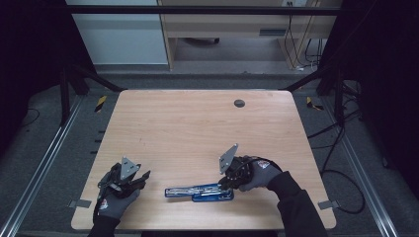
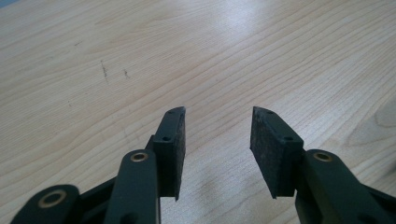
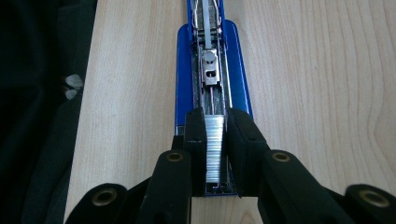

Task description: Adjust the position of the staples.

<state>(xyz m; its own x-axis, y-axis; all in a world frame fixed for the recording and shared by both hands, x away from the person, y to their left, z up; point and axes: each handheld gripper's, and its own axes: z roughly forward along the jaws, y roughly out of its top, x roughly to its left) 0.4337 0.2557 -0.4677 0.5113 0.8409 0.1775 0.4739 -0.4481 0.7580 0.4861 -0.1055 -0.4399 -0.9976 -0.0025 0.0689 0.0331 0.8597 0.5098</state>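
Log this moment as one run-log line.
left gripper: open, idle over table | right gripper: shut on staple strip, in opened blue stapler | stage: loading staples

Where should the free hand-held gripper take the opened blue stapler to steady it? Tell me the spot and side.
Grip the stapler across its narrow blue base, at the end away from the staples, coming from above. It lies flat and opened out, so only its long side edges offer the left hand-held gripper parallel faces.

Blue stapler (image 1: 200, 192) opened flat near table's front edge, silver staple strip (image 3: 214, 147) in its channel
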